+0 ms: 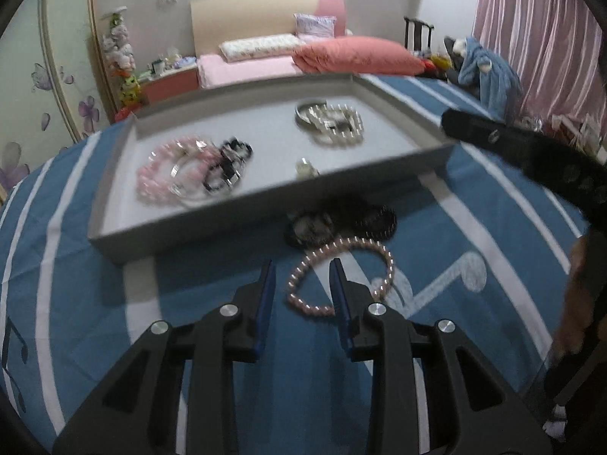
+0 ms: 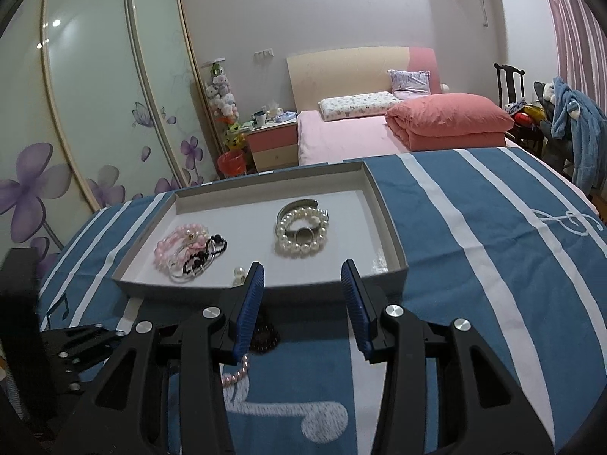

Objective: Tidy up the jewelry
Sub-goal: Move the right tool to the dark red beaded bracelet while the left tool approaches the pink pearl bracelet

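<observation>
A grey shallow tray [image 1: 265, 212] [image 2: 394, 244] sits on a blue striped cloth. Inside it lie pink bead bracelets [image 1: 167, 174] [image 2: 176, 246], black bead bracelets [image 1: 227, 168] [image 2: 214, 248], white pearl bracelets with a silver bangle [image 1: 334, 123] [image 2: 301, 235] and a small pearl piece [image 1: 305, 167] [image 2: 239, 275]. In front of the tray, a pink pearl bracelet [image 1: 389, 265] [image 2: 237, 373] and dark bead bracelets [image 1: 341, 223] [image 2: 265, 335] rest on the cloth. My left gripper [image 1: 302, 278] stands open over the pink pearl bracelet's left arc. My right gripper [image 2: 302, 268] is open and empty near the tray's front wall.
The cloth [image 2: 474, 265] has white stripes and music-note prints. In the left wrist view, the right gripper's body [image 1: 531, 155] reaches in from the right. Beyond the table are a bed [image 2: 341, 136], a wardrobe [image 2: 95, 94] and a chair with clothes [image 2: 569, 113].
</observation>
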A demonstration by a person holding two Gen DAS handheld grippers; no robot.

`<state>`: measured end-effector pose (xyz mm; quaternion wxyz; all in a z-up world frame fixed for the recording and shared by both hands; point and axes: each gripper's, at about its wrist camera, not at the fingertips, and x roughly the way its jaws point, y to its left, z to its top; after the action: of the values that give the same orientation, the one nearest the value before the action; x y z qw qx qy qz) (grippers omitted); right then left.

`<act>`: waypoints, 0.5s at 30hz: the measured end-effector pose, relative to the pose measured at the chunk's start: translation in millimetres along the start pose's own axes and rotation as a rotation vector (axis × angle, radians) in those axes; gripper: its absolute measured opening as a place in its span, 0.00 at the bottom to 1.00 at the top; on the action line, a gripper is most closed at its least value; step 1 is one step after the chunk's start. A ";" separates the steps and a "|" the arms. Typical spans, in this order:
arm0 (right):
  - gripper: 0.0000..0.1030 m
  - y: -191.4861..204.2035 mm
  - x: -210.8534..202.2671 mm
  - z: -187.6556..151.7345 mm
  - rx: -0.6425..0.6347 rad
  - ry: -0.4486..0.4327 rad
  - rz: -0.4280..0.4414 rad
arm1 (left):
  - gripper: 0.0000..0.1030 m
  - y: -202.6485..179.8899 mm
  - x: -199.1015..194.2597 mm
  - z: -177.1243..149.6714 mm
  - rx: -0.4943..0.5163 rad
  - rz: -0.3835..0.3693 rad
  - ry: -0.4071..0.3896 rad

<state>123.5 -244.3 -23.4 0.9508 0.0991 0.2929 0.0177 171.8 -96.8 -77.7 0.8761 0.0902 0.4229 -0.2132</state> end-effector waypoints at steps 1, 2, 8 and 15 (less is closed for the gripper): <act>0.49 -1.3 -1.3 -0.4 0.003 -0.002 -0.002 | 0.29 -1.2 3.1 -1.3 0.003 0.007 0.012; 0.50 -2.3 -1.8 -1.0 0.006 -0.003 -0.003 | 0.29 -2.3 6.9 -2.2 0.007 0.017 0.024; 0.50 -4.3 -1.8 -6.5 0.012 0.013 0.009 | 0.17 0.1 5.2 -3.0 0.008 0.056 0.023; 0.50 -1.5 1.1 -9.7 -0.017 0.038 0.023 | 0.12 31.9 -6.9 -14.7 -0.064 0.133 0.029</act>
<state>118.9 -243.9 -32.1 0.9456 0.0938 0.3096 0.0332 172.0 -61.4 -82.2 0.8846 0.0930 0.4352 -0.1396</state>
